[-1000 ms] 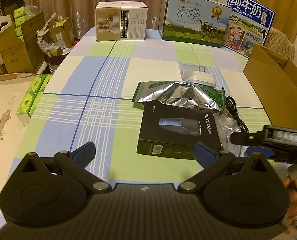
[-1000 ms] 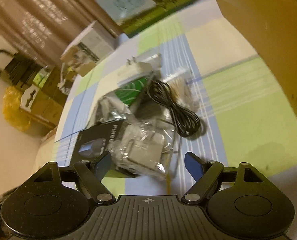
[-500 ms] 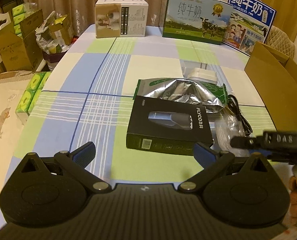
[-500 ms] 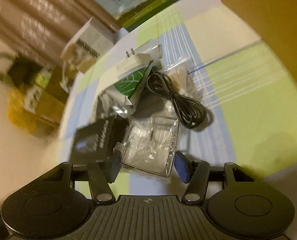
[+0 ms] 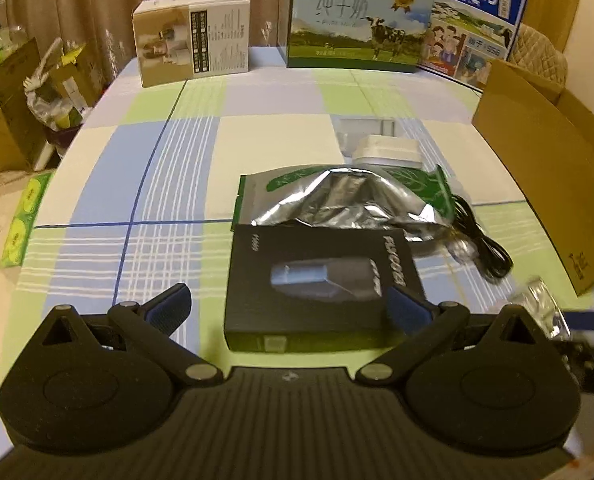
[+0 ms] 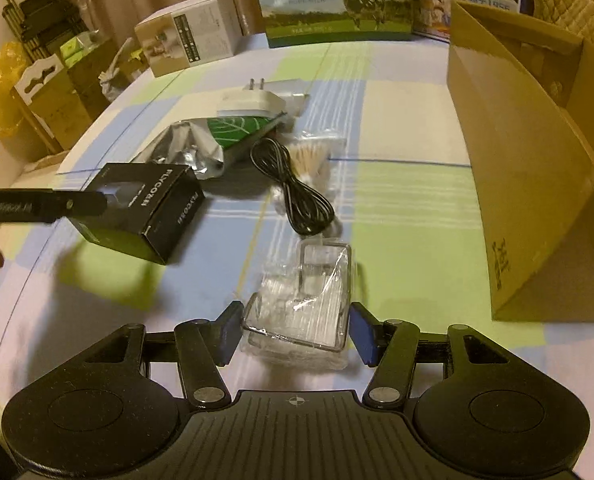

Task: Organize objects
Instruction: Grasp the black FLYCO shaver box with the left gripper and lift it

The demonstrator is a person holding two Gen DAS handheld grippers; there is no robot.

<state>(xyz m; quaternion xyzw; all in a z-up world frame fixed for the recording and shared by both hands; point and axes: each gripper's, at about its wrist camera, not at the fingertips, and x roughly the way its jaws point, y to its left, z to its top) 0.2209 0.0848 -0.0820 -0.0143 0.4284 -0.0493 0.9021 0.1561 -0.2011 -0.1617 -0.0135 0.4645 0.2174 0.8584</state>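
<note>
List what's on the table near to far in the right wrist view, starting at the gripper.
right gripper → clear plastic packet between its fingers → black cable → white plug adapter → green milk carton at the far edge.

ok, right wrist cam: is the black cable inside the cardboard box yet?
No, the coiled black cable lies on the tablecloth, left of the cardboard box and apart from it.
</note>
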